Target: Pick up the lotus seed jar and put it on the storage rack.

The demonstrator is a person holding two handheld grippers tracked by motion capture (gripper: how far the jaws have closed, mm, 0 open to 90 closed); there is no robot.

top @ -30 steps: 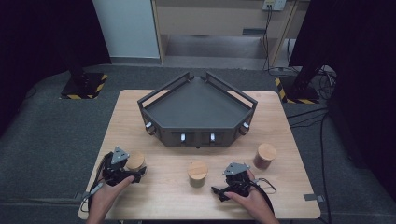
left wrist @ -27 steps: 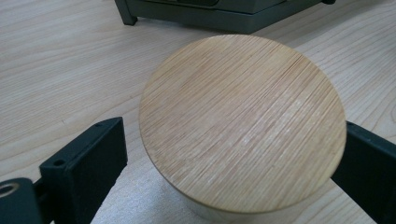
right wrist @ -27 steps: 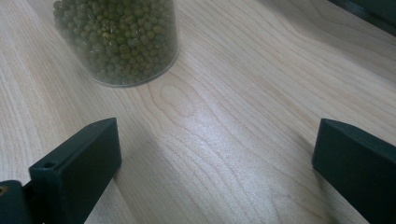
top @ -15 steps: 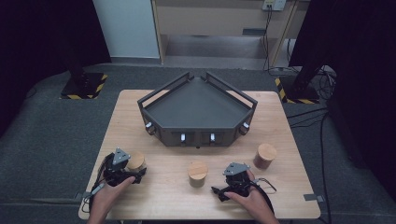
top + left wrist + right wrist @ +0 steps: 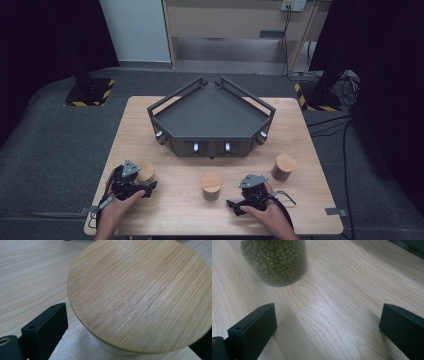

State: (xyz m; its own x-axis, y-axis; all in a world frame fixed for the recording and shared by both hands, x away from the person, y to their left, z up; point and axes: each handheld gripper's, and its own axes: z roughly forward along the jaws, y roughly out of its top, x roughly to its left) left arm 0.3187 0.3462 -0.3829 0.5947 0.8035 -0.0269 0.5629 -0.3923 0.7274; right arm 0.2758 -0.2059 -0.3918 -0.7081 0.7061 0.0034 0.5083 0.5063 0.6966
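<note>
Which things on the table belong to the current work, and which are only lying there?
In the work: left claw; round bamboo-lidded jar between its jaws.

Lying about: clear jar of green beans; reddish-brown jar with wooden lid; dark grey angular metal tray; right claw, open.

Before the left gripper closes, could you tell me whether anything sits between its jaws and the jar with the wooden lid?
Nothing visible does: the left gripper already has its open jaws either side of the jar.
</note>
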